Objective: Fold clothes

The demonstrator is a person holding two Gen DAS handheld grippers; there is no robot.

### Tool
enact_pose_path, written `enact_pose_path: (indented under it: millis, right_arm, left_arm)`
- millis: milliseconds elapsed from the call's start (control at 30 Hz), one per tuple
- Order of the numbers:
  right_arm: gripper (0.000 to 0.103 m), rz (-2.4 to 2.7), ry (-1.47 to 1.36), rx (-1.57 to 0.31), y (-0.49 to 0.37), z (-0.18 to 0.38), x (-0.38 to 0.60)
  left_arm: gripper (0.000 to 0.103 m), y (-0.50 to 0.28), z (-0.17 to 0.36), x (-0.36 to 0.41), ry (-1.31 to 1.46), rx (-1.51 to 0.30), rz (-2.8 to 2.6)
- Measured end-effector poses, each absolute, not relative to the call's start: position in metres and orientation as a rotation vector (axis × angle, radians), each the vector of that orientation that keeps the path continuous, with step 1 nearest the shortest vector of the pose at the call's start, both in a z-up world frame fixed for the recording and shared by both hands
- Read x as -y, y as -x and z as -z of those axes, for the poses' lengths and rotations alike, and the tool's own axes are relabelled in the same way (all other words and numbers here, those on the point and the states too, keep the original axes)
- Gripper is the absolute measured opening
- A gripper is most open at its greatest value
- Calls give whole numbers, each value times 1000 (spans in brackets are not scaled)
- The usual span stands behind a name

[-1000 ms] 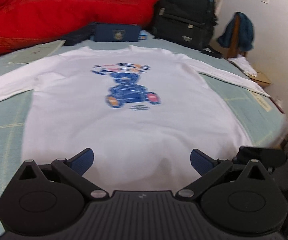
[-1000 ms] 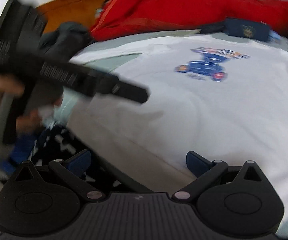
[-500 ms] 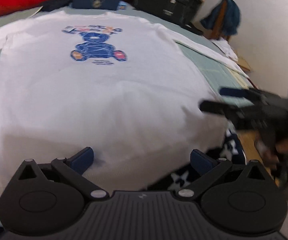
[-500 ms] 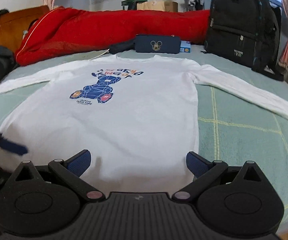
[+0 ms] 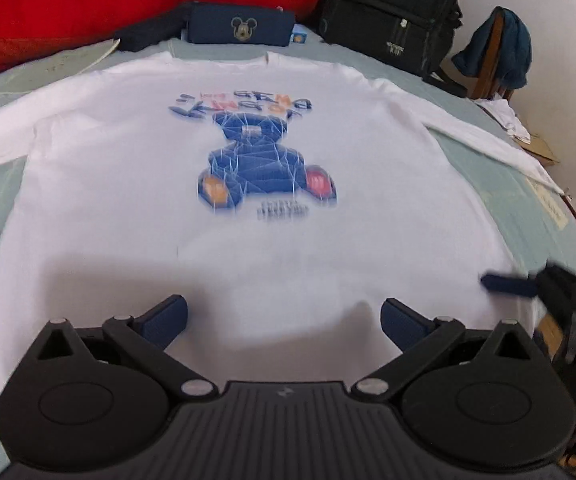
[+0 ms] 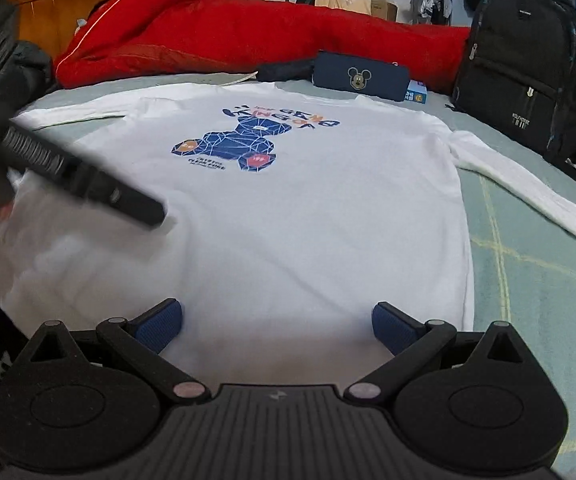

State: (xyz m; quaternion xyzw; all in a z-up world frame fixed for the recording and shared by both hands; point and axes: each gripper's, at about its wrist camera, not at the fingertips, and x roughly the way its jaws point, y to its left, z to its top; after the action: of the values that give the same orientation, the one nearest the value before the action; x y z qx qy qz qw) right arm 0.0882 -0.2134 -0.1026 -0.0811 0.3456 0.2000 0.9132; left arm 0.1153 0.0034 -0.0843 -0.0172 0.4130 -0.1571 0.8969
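Two spread tongs (image 5: 284, 318), white shirt (image 5: 248, 240) just ahead

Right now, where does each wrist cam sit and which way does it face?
Left wrist: rides the left claw, at the white shirt's hem, facing the collar; own open fingers show, right claw at right edge.
Right wrist: rides the right claw, at the hem, facing the collar; own open fingers show, left claw at left.
Shared: shirt, navy pouch, black backpack.

Red duvet (image 6: 248, 40), Mickey pouch (image 6: 360, 76), black backpack (image 6: 528, 64) behind, on bed (image 6: 528, 260).
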Motion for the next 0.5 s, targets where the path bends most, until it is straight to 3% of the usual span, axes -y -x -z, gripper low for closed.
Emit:
enact_pose_path:
  millis: [233,500]
  right_arm:
    - [103,-427,153,-761,-95,96,216]
    - [103,-444,149,-673,-116,51,195]
  left_arm:
    - [102,-109,56,-20,28,-926,407]
    - [102,-232,8,-70,146,-858,270]
